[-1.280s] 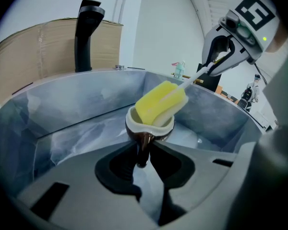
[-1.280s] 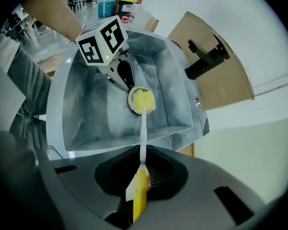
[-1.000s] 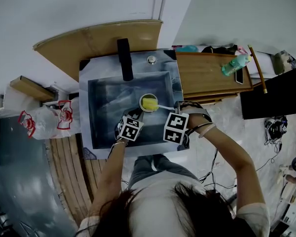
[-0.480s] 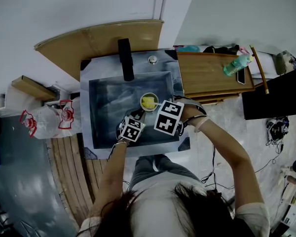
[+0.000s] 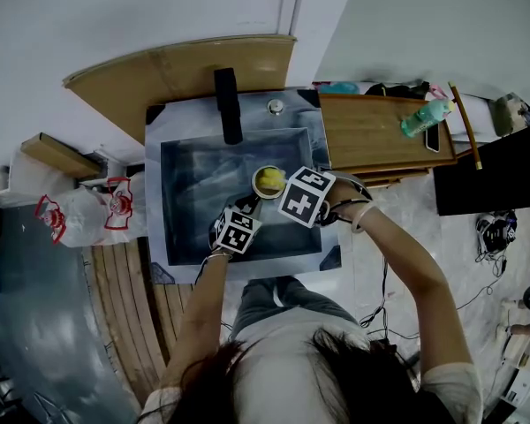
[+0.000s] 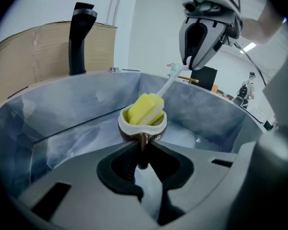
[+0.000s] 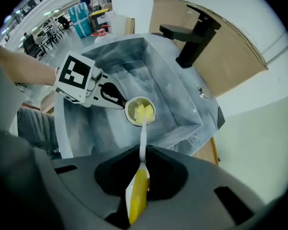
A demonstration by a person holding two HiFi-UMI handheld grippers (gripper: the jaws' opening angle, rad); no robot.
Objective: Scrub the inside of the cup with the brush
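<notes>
A cup (image 5: 268,181), white inside and brown outside, is held above the basin of a steel sink (image 5: 194,184), towards its right wall and below the black faucet (image 5: 227,104) at the sink's back edge.

The left gripper (image 5: 253,203) reaches into the sink from the front edge. Its jaws have just been closing and are now drawn narrow, pinching the cup's brown handle between them. The left gripper view shows the cup (image 6: 142,123) just past the left gripper (image 6: 142,147), rim upward, with the sink's wall (image 6: 62,114) behind it.

The right gripper (image 5: 302,197) hangs over the sink's right side, pointing down at the cup. In its own view the right gripper (image 7: 143,162) has its jaws nearly together, clamped on the yellow-and-white handle of the brush (image 7: 143,143). The thin white stem runs down to the cup (image 7: 139,111), and the yellow sponge head sits inside it, filling most of the mouth. The brush (image 6: 145,108) shows the same from the left gripper view, its stem slanting up to the right gripper (image 6: 189,63).

A wooden counter (image 5: 362,135) adjoins the sink's right edge, and a green bottle (image 5: 422,116) lies on its far end.
</notes>
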